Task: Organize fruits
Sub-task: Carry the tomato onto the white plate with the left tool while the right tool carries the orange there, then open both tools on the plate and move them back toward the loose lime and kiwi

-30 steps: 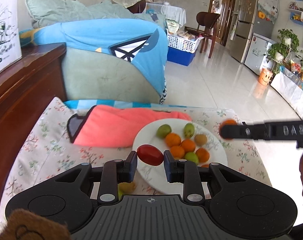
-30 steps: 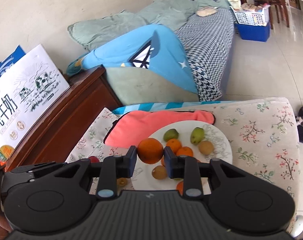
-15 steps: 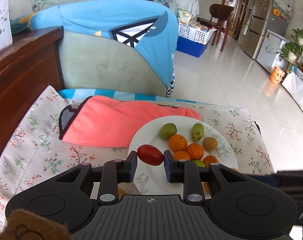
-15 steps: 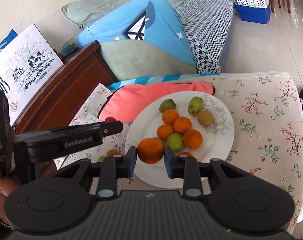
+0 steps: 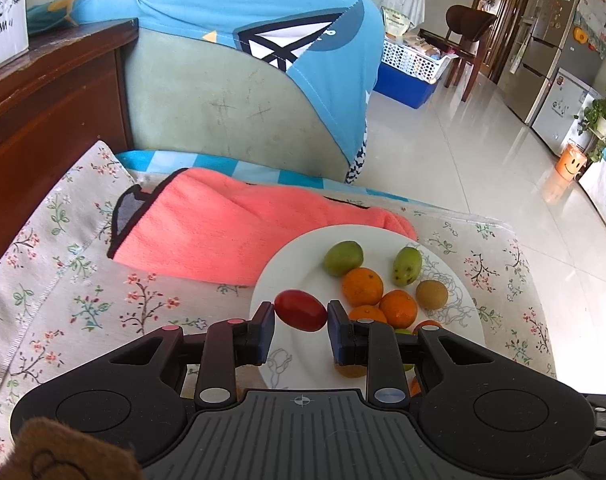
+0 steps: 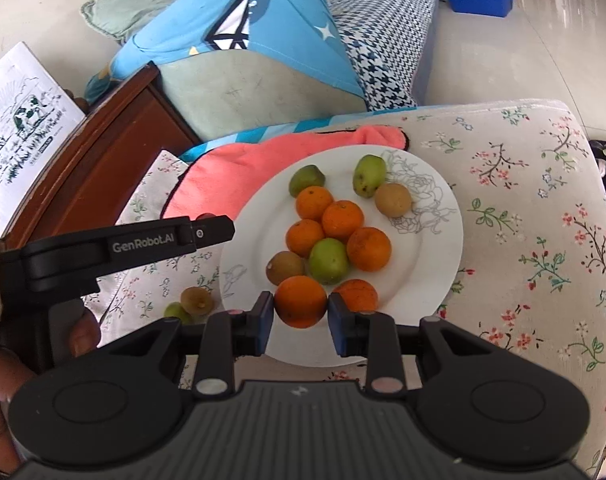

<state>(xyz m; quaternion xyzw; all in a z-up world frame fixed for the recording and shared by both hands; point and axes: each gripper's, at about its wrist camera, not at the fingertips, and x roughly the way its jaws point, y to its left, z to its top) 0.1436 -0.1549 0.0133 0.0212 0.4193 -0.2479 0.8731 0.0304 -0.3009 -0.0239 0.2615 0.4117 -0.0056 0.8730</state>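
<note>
A white plate (image 5: 299, 264) (image 6: 435, 272) on the floral cloth holds several oranges, green fruits and brown kiwis. My left gripper (image 5: 301, 316) is shut on a red tomato (image 5: 301, 310), held over the plate's left rim. My right gripper (image 6: 301, 308) is shut on an orange (image 6: 301, 300), held low over the plate's near edge beside another orange (image 6: 357, 294). The left gripper's body also shows in the right wrist view (image 6: 123, 246), left of the plate. A kiwi (image 6: 197, 300) and a green fruit (image 6: 175, 312) lie on the cloth left of the plate.
A pink towel (image 5: 231, 228) lies behind the plate. A brown wooden cabinet (image 5: 43, 112) stands at the left. A sofa arm under blue cloth (image 5: 243, 80) rises behind the table. The tiled floor drops off to the right.
Both grippers have come down and forward toward the plate with their fruits still held. The right gripper has moved from above the plate's left to its near edge.
</note>
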